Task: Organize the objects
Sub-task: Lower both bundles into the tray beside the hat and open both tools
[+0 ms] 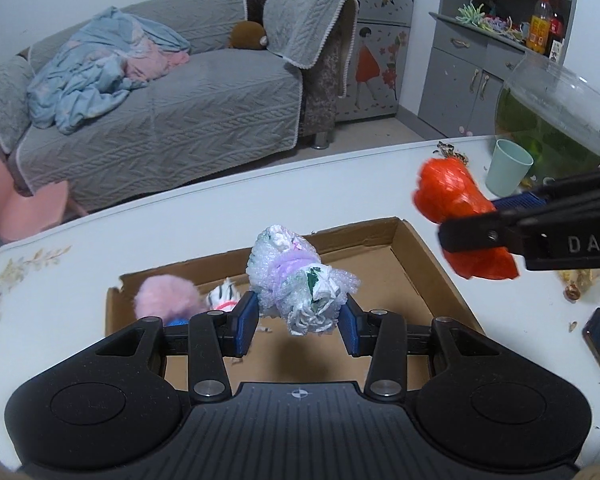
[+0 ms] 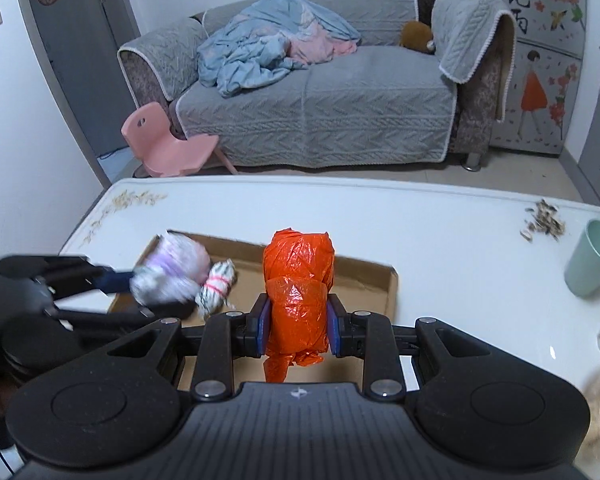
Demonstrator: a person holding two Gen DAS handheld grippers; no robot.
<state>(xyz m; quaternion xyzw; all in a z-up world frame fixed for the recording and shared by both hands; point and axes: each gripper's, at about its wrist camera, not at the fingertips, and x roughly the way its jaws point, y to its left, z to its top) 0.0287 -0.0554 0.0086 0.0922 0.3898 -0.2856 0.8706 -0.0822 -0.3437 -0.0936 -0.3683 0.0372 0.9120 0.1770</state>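
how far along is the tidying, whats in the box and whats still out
Done: a pink fluffy ball and a striped bundle lie in the cardboard box. In hand: left gripper holds a white-purple bundle, right gripper an orange bag bundle. Left: setting both down.

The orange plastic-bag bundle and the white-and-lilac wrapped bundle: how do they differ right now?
The orange plastic-bag bundle is one plain glossy colour; the white-and-lilac wrapped bundle is mixed, patterned white plastic with a lilac band. The orange one sits in the right gripper, the white-and-lilac one in the left gripper. The orange one stands upright between its pads; the other lies tilted. Both are held above the cardboard box.
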